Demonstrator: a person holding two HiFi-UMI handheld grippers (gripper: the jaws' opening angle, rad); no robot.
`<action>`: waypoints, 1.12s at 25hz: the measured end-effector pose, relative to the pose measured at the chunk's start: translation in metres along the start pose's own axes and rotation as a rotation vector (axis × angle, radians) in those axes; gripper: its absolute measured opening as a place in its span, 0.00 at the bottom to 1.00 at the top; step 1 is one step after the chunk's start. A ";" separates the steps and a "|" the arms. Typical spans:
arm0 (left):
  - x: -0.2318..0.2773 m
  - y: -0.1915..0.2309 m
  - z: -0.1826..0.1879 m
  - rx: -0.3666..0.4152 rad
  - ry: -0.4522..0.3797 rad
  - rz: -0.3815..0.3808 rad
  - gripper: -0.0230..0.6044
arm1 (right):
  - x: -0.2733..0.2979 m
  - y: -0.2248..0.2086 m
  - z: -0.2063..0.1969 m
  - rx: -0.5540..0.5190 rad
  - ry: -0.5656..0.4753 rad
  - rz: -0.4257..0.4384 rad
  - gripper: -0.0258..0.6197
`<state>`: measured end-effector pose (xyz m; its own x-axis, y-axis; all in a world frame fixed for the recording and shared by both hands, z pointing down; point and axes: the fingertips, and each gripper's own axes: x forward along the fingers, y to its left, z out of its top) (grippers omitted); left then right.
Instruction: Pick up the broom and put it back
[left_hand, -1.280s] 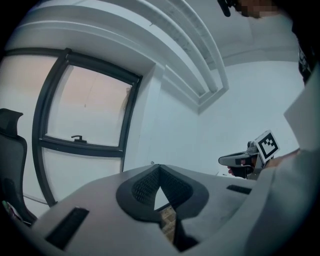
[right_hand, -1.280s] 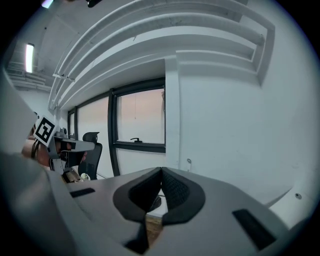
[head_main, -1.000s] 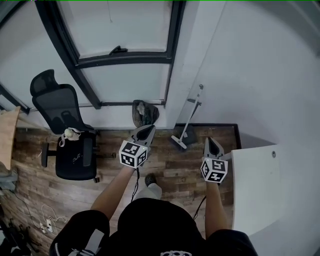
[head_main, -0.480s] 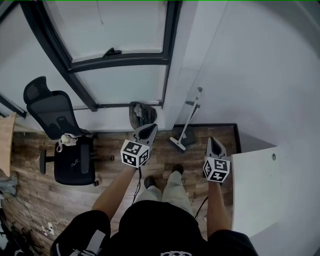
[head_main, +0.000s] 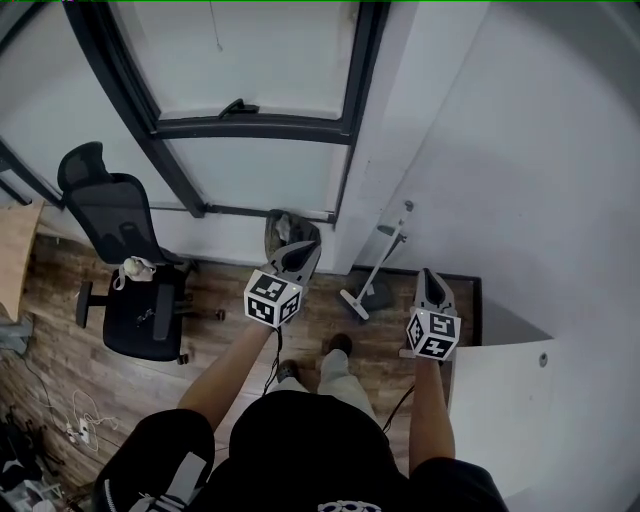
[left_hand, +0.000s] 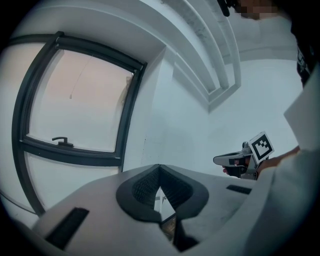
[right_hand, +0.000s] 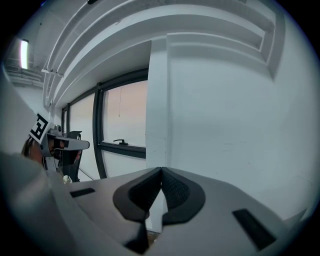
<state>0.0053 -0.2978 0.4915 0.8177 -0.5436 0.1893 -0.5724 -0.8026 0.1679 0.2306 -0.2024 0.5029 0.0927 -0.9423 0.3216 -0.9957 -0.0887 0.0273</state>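
With our left claw (head_main: 303, 250) and right claw (head_main: 429, 284) both closed and empty, short of the broom (head_main: 383, 252) leaning on the wall (head_main: 480, 190) with its head on the floor (head_main: 222, 292), we judged it best to open the right one before reaching its handle.

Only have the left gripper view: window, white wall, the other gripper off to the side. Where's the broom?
Observer: Head view shows the broom leaning on the white wall just right of the window, with its head on the wood floor.
Operator: Right gripper carrying anything?
Observer: No. In its own view the right gripper has its jaws together with nothing between them.
Operator: Anything on the floor left of the window?
Observer: A black office chair, well apart from the broom.
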 end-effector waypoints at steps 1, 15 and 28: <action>0.008 0.001 0.001 -0.002 -0.001 0.008 0.06 | 0.008 -0.005 0.002 -0.002 0.001 0.010 0.08; 0.097 -0.007 -0.006 -0.005 -0.003 0.020 0.06 | 0.093 -0.061 -0.016 -0.010 0.045 0.082 0.08; 0.152 -0.007 -0.037 -0.017 0.026 0.027 0.06 | 0.157 -0.071 -0.032 -0.026 0.060 0.168 0.08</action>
<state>0.1311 -0.3657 0.5548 0.8004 -0.5582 0.2186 -0.5952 -0.7833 0.1791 0.3159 -0.3335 0.5820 -0.0742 -0.9223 0.3792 -0.9970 0.0772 -0.0072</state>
